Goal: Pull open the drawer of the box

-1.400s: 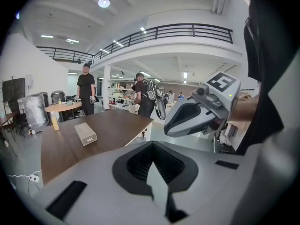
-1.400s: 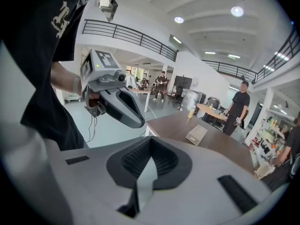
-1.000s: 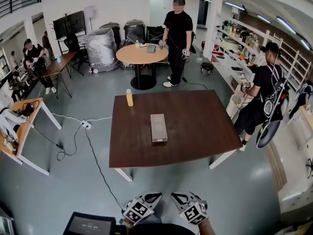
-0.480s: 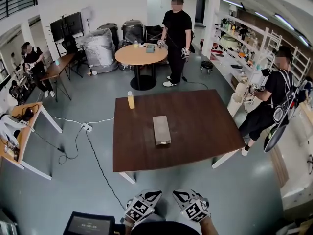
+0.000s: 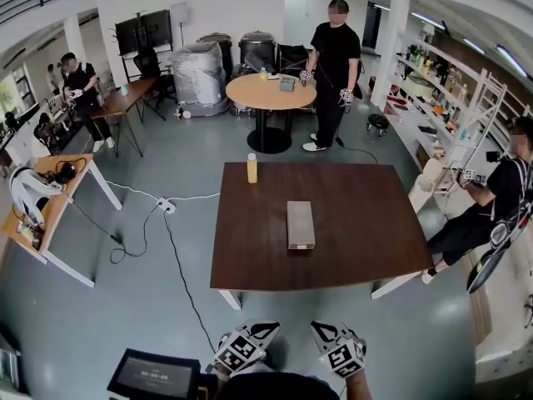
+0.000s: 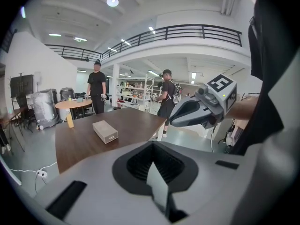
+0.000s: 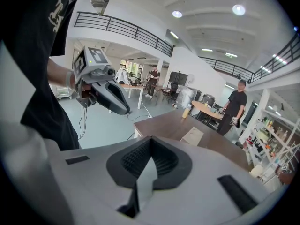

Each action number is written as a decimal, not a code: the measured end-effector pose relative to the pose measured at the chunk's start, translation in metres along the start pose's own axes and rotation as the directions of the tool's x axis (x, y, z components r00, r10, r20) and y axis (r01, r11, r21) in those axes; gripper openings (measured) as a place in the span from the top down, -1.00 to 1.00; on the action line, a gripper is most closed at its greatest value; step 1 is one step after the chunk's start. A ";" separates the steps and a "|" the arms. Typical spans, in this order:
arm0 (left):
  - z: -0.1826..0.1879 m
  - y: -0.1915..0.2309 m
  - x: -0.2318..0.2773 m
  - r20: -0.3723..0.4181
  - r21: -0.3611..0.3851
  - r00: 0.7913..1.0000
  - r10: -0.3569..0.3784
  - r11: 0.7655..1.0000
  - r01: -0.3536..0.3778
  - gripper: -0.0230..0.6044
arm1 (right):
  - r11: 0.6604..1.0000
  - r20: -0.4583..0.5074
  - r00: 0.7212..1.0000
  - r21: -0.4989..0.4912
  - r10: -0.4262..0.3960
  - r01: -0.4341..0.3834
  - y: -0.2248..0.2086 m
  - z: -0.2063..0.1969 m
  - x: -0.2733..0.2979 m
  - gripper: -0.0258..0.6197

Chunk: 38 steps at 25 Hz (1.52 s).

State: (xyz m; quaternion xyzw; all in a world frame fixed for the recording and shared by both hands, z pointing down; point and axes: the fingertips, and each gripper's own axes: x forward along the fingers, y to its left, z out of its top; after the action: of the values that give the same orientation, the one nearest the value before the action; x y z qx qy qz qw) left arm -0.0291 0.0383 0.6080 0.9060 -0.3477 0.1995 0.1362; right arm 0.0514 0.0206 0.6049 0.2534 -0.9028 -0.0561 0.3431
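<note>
The left gripper (image 5: pixel 265 332) and the right gripper (image 5: pixel 323 330) each have their jaws pressed together on nothing. They sit side by side close to the person's body, well apart from the brown surface (image 5: pixel 366 232). The box (image 5: pixel 301 224) lies near the middle of the surface, its drawer closed.

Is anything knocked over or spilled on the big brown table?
No, nothing stands out. The box lies flat mid-table with its drawer looking shut, and the yellow bottle stands upright near the far left corner. The table shows no spill.
</note>
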 end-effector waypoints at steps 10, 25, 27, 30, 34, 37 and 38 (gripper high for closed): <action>-0.008 0.028 -0.014 0.035 -0.090 0.998 0.045 0.995 -0.042 0.91 | 1.000 -0.004 1.000 -0.007 -0.010 0.009 -0.004 0.002 0.013 0.96; -0.029 0.045 -0.016 -0.035 -0.098 0.996 0.078 0.992 -0.081 0.91 | 0.998 -0.004 1.000 0.061 -0.022 0.022 -0.022 -0.019 0.036 0.96; -0.028 0.054 -0.013 -0.051 -0.093 0.995 0.087 0.991 -0.091 0.91 | 0.998 0.002 1.000 0.063 -0.015 0.015 -0.029 -0.020 0.045 0.96; -0.017 0.065 -0.001 -0.054 -0.097 0.995 0.087 0.991 -0.092 0.91 | 0.998 -0.010 1.000 0.063 -0.012 0.012 -0.047 -0.021 0.053 0.96; -0.009 0.081 0.016 -0.076 -0.107 0.995 0.071 0.991 -0.079 0.91 | 0.995 0.006 1.000 0.094 -0.028 0.028 -0.074 -0.017 0.060 0.96; -0.011 0.101 0.019 -0.103 -0.103 0.992 0.072 0.991 -0.083 0.91 | 0.993 -0.004 1.000 0.119 -0.028 0.028 -0.081 -0.022 0.074 0.96; -0.008 0.108 0.021 -0.096 -0.101 0.993 0.070 0.992 -0.080 0.91 | 0.992 -0.009 1.000 0.120 -0.027 0.028 -0.086 -0.024 0.080 0.96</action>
State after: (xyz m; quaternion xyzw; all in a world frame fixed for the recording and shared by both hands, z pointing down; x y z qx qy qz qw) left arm -0.0905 -0.0483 0.6367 0.8736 -0.3850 0.2275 0.1919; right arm 0.0520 -0.0915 0.6462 0.2860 -0.8996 -0.0055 0.3299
